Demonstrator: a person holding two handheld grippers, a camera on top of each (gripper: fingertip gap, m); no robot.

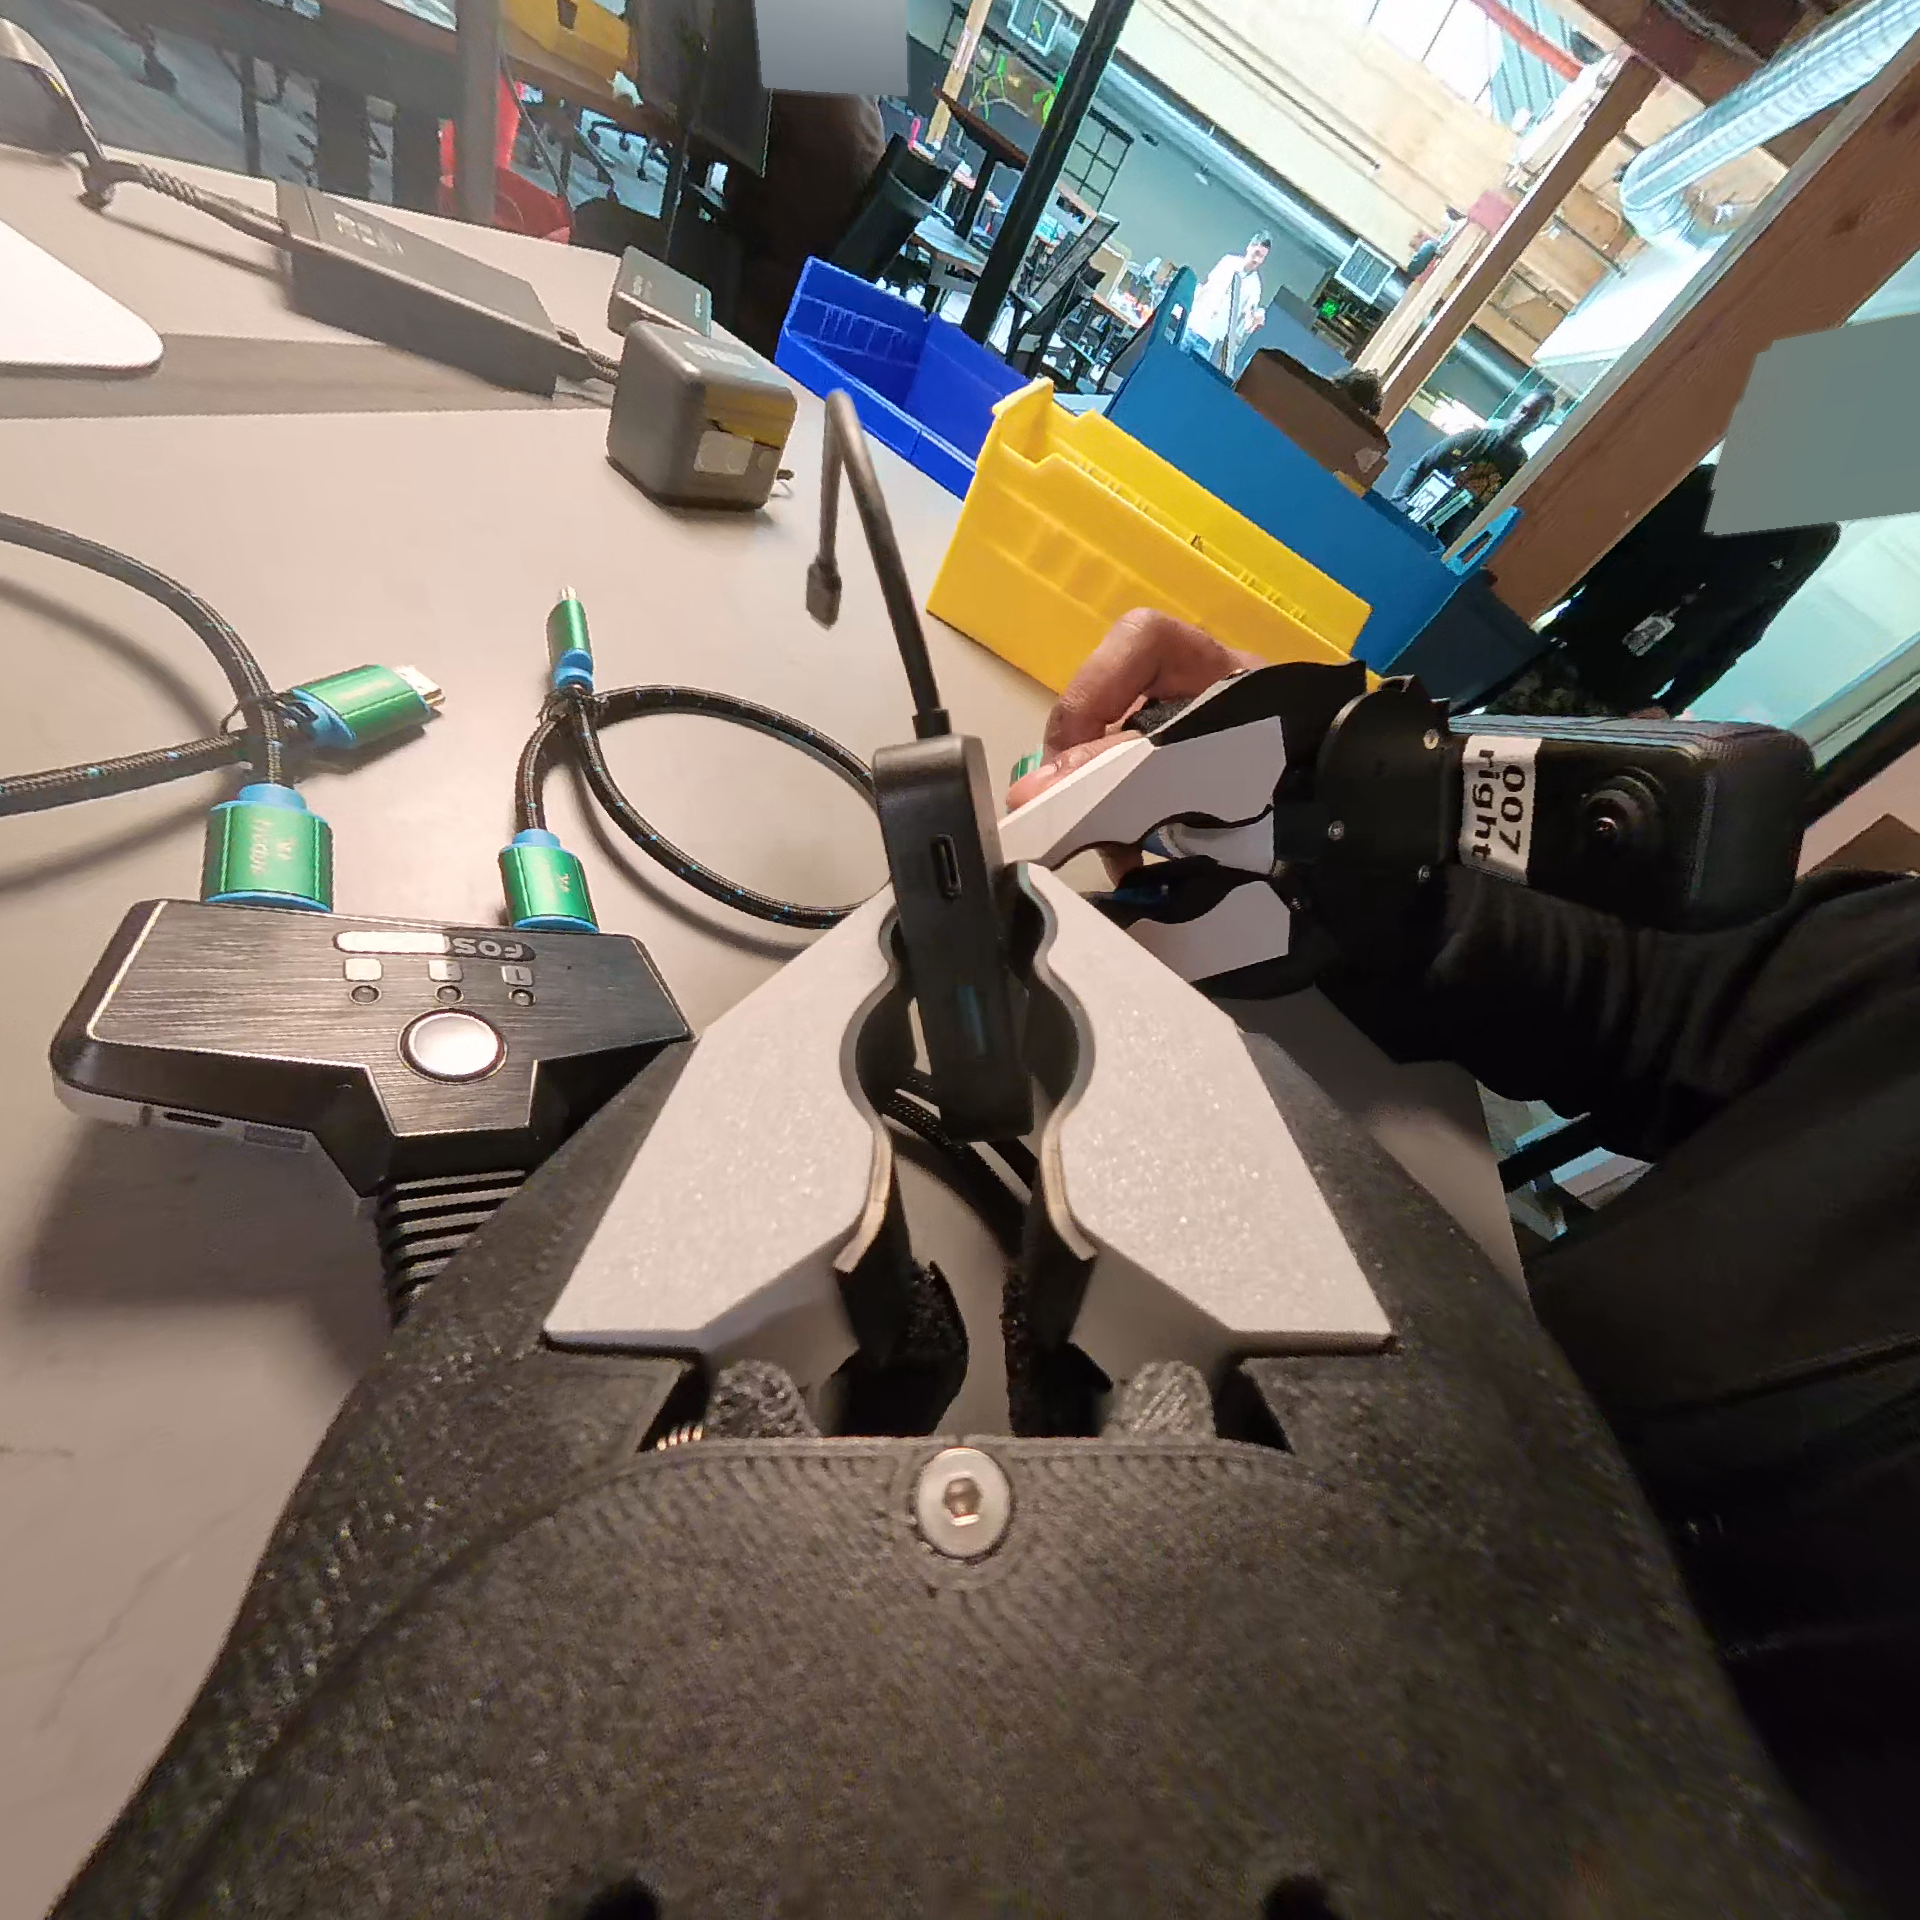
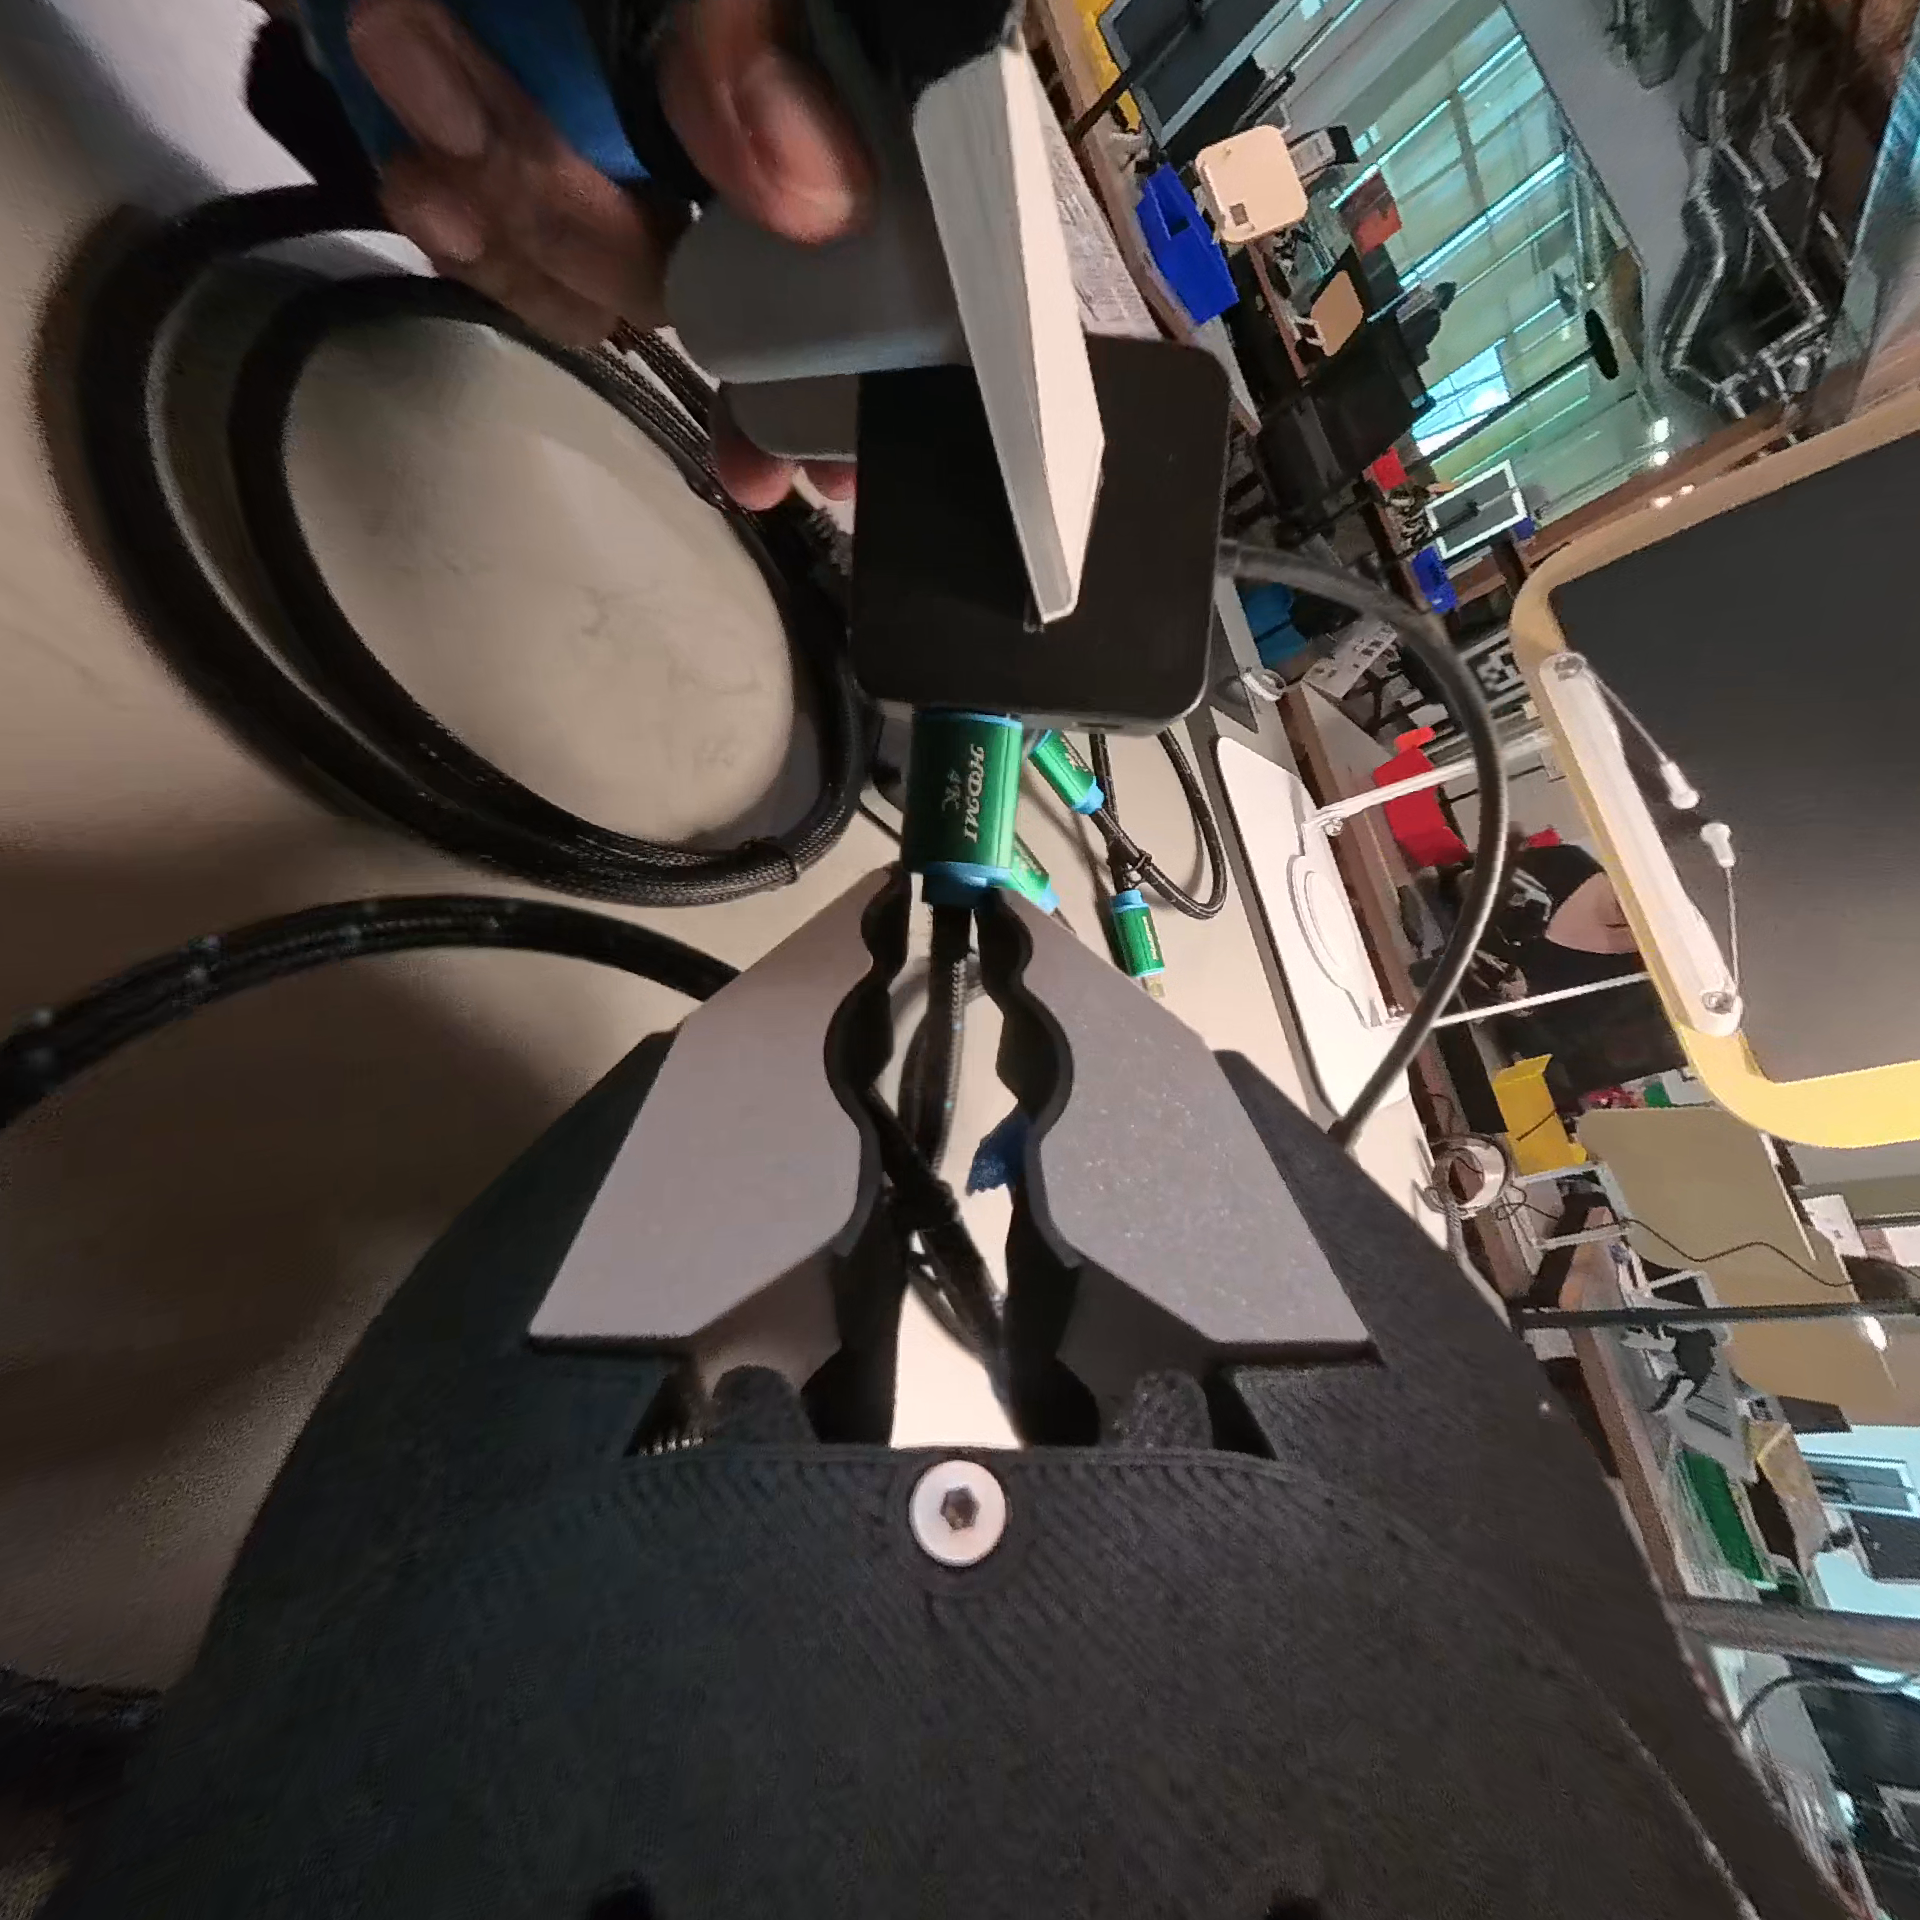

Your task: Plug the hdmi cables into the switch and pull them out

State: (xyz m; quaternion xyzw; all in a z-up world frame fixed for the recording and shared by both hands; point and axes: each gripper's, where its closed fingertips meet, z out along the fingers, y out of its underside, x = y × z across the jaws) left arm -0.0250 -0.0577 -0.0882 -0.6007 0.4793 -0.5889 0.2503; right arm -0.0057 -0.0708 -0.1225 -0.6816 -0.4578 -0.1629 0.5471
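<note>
L gripper (image 1: 961, 940) clamps small black adapter (image 1: 951, 935) upright on edge, long axis vertical. R gripper (image 2: 945, 914), nearly closed, pinches green HDMI plug's (image 2: 951, 805) cable; plug sits in adapter's underside.

Grey table (image 1: 436, 540), yellow bin (image 1: 1132, 561), blue bins (image 1: 883, 353), wooden posts (image 1: 1517, 239), bright workshop windows (image 2: 1507, 301)

black switch (image 1: 364, 1023) flat on table, two green hdmi plugs (image 1: 268, 857) seated, a third (image 1: 364, 701) apparently loose beside
</note>
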